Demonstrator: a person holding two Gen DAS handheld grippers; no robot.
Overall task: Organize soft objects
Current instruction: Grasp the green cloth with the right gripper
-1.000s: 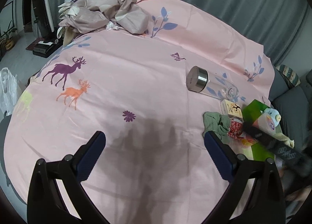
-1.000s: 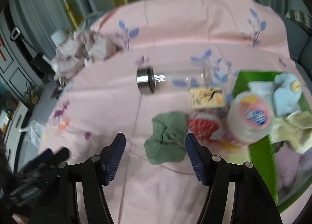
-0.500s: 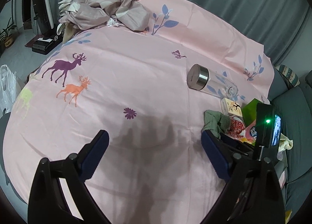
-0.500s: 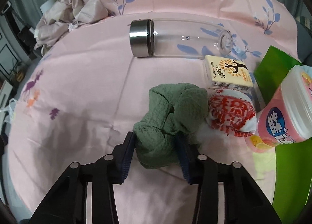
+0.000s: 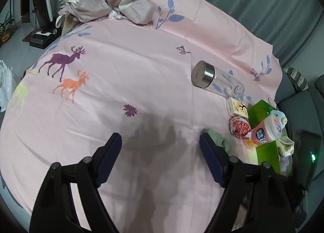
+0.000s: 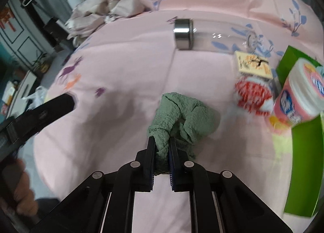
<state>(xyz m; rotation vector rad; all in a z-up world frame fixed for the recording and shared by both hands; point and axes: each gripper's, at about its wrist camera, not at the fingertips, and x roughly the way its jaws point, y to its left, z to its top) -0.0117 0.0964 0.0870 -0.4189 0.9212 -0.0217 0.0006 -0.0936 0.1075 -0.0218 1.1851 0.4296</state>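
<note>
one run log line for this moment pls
right gripper: shut on green cloth | left gripper: closing, nothing between jaws, over pink sheet | cloth not yet in green box

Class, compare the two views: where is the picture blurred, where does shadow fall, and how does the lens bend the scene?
Right wrist view: motion blur smears the pink tub and red-patterned ball; the green cloth stays sharp. Left wrist view: sharp, with a dark shadow on the pink sheet. Both: fisheye curving, black corners.
</note>
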